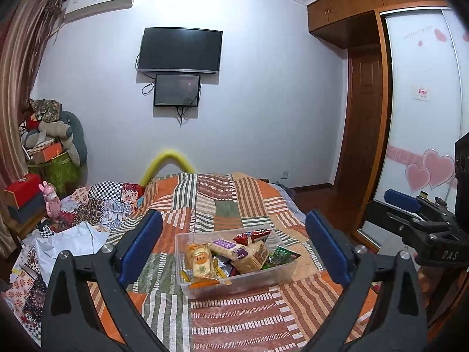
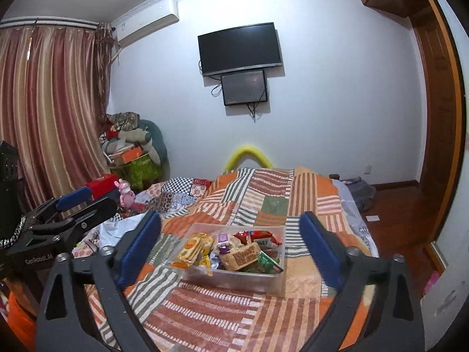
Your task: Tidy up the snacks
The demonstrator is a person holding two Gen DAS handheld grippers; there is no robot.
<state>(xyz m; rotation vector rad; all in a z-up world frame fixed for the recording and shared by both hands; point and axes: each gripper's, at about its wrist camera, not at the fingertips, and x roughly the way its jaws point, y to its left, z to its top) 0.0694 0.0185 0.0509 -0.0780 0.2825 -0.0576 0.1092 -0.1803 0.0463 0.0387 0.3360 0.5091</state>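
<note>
A clear plastic box [image 1: 258,283] full of snack packets sits on the striped patchwork bedspread; it also shows in the right wrist view [image 2: 263,283]. Inside lie a yellow cracker pack [image 1: 199,259], a purple-and-white pack [image 1: 228,248], a brown wafer pack [image 2: 243,256], red packs [image 2: 258,234] and a green pack [image 1: 283,255]. My left gripper [image 1: 234,248] is open and empty, held above and short of the box. My right gripper [image 2: 231,246] is also open and empty, at the same distance, to the right of the left one.
The bed [image 1: 228,193] is covered in orange, green and white stripes. A heap of patterned cloth and white sheet [image 1: 73,234] lies at its left. A pink toy [image 1: 52,202] and boxes stand on the left. A wardrobe [image 1: 422,117] is on the right.
</note>
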